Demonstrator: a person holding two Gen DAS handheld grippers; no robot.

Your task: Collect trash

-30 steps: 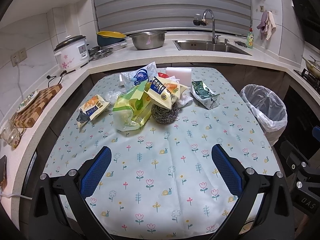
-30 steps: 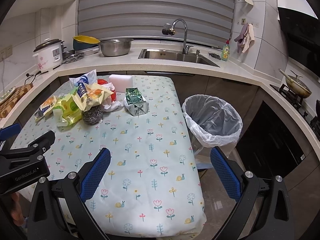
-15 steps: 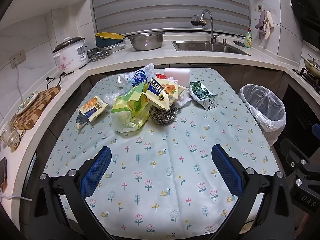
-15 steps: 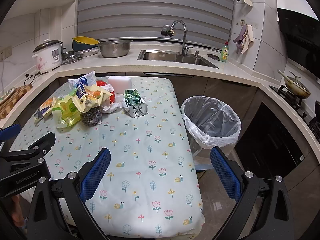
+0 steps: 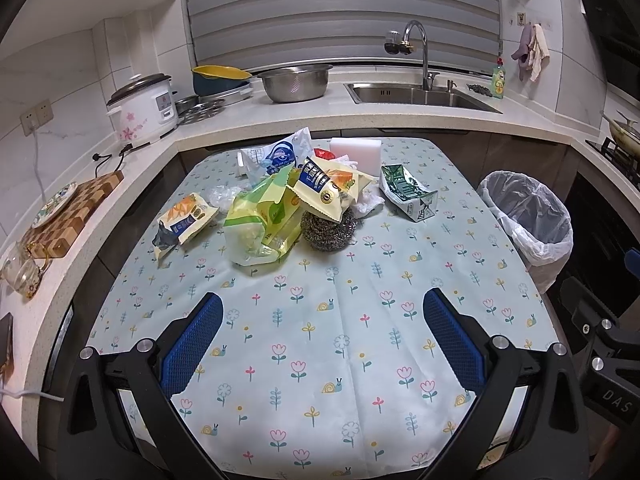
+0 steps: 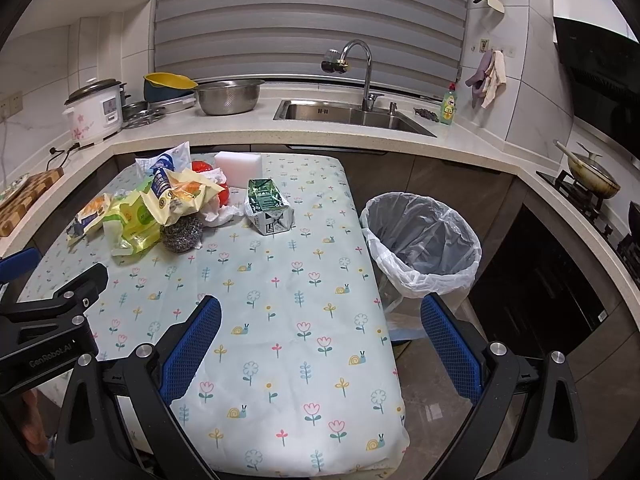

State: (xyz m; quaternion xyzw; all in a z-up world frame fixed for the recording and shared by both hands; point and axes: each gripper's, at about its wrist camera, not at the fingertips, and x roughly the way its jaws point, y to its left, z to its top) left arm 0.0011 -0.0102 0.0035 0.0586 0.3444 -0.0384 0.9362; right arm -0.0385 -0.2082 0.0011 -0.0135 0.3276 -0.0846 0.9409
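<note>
Cluttering table point(image 5: 320, 340): crumpled wrappers point(image 5: 264, 216); steel scourer point(image 5: 328, 232)

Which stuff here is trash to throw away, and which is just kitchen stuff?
For the job:
green carton
yellow snack bags
trash bin

Probably just lying about:
rice cooker
metal bowl
dish soap
chopping board

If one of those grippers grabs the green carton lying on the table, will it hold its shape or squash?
The green carton already looks dented and its end is torn open, so it would probably crumple further under a squeeze. It looks empty, so likely light. Lying on a flat side, it should slide on the tablecloth rather than roll.
</note>
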